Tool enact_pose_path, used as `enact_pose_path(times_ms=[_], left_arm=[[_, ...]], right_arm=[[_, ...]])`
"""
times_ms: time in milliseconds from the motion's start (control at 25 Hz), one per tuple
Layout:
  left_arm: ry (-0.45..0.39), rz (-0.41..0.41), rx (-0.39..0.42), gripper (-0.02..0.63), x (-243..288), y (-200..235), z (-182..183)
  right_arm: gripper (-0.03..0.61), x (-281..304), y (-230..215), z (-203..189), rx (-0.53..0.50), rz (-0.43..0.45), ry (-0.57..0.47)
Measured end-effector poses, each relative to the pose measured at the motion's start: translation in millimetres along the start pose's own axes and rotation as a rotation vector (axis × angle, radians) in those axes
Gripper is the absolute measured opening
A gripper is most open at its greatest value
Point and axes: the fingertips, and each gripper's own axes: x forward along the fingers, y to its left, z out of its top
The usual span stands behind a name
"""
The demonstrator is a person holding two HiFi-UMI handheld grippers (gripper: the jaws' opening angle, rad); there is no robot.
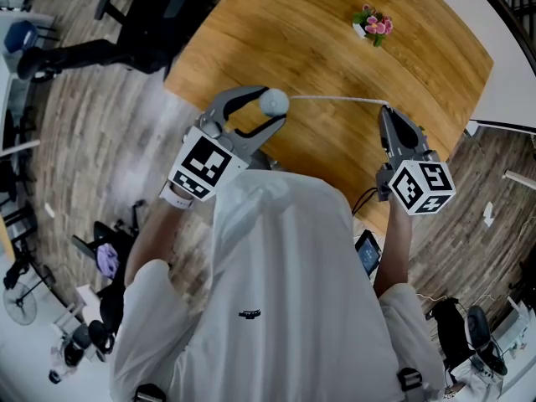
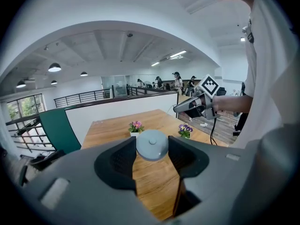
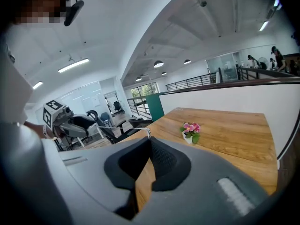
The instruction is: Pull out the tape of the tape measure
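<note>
Your left gripper [image 1: 270, 105] clamps the round grey tape measure case [image 2: 152, 144] at the head view's centre. Your right gripper [image 1: 386, 112] sits to its right, jaws shut on the thin white tape [image 1: 335, 99] — pull rightward along that level line.

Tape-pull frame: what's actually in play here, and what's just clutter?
In play:
- tape measure, gripped in the left tool
- tape, stretched across, its end pinched by the right tool

Lying about:
- pink flower pot on the table
- office chair on the floor
</note>
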Motion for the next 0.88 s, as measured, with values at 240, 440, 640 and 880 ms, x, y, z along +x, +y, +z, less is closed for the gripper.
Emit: enact_pose_path(times_ms=[240,440,640,880], left_arm=[[0.005,0.004,-0.002,0.235,1.8,1.8,-3.0],[0.012,0.029,-0.013,0.235,0.4,8.0,-6.6],[0.005,0.047,-0.041,0.235,-7.3,17.0,-9.5],[0.015,0.083,-0.089,0.235,-13.7,29.9,-22.4]], right_arm=[[0.005,-4.7,-12.4,1.2,-0.022,-0.046,0.003],[0.005,-12.1,-32.5,4.6,-0.011,-0.127,-0.009],[0.005,-24.8,-53.5,8.0,0.001,-0.172,-0.024],[0.005,-36.2,-76.1,12.2,0.022,-0.240,-0.048]])
